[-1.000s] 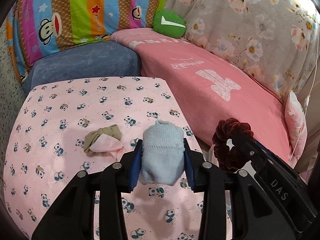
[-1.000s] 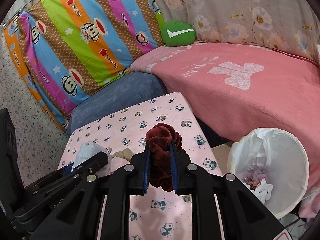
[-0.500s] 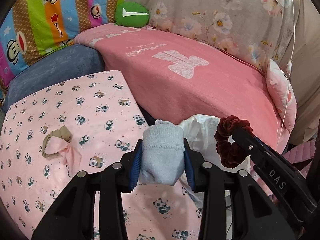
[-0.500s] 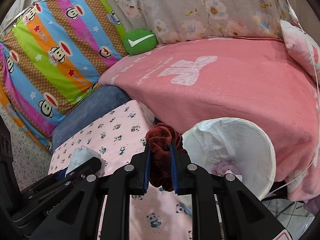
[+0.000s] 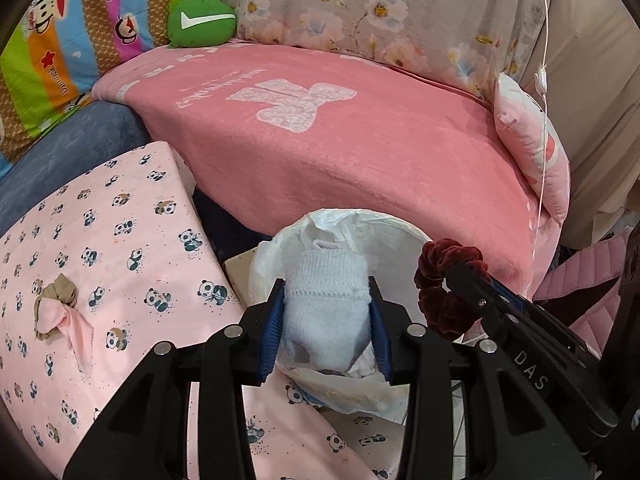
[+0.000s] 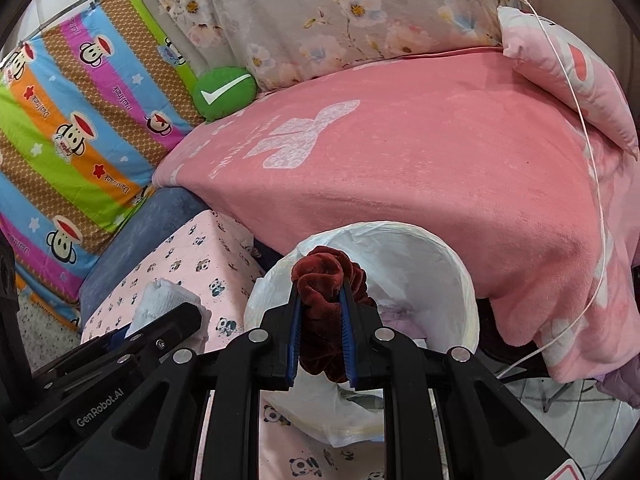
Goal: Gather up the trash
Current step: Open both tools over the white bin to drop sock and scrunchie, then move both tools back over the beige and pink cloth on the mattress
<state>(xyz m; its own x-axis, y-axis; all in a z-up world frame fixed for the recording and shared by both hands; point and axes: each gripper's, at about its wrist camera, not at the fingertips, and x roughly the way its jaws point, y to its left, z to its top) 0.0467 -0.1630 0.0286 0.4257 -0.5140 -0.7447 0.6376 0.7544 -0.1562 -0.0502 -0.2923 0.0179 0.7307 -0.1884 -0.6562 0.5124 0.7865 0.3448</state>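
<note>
The pale blue sock (image 5: 326,312) sits low and centre in the left wrist view, clamped in the jaws of the left gripper (image 5: 326,320), in front of the white-lined bin (image 5: 400,232). The dark red scrunchie (image 6: 326,312) is pinched in the jaws of the right gripper (image 6: 322,332), over the same bin's near rim. Both items look close to that rim, so an early release could drop them onto the panda-print table (image 5: 100,220) or the floor. The soft knit may also cling to a pad. A beige-and-pink cloth scrap (image 5: 60,312) lies at left, uncollected.
</note>
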